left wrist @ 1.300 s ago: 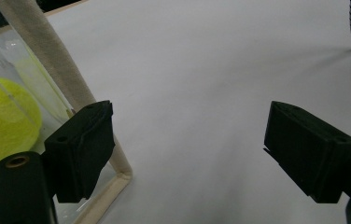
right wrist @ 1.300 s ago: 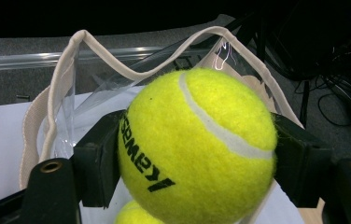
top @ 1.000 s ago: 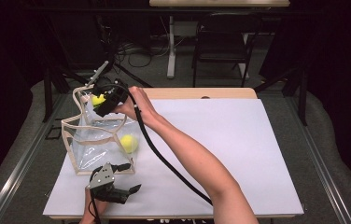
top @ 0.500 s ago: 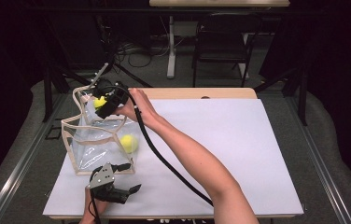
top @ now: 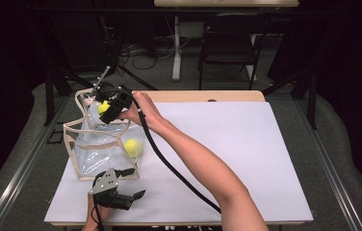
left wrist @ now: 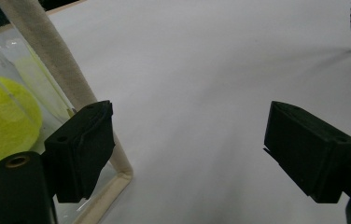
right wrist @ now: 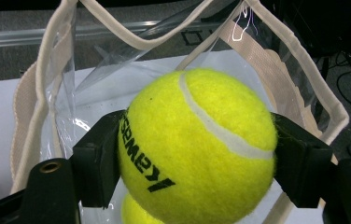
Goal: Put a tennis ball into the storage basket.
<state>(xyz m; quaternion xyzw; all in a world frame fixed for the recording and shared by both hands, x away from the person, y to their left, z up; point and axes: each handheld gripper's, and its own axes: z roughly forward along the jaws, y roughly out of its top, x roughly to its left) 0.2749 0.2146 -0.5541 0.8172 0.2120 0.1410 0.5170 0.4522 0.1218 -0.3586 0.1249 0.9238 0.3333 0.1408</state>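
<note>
A clear plastic bag (top: 99, 149) with beige trim stands open at the table's left. One yellow tennis ball (top: 132, 147) lies inside it, near its right wall. My right gripper (top: 106, 109) hangs over the bag's far rim, shut on a second tennis ball (right wrist: 197, 144) whose black lettering faces the camera. Under that ball, the ball in the bag (right wrist: 134, 212) peeks out. My left gripper (top: 133, 184) rests low by the bag's near right corner, jaws wide open and holding nothing. In the left gripper view (left wrist: 194, 154), the bag's trim (left wrist: 57, 60) and the inner ball (left wrist: 3, 121) sit beside the left jaw.
A white sheet (top: 246, 144) covers the wooden table (top: 208, 96). The right gripper's black cable (top: 169, 166) trails along the forearm toward the near edge. A chair (top: 227, 43) and stand legs are behind the table on the dark floor.
</note>
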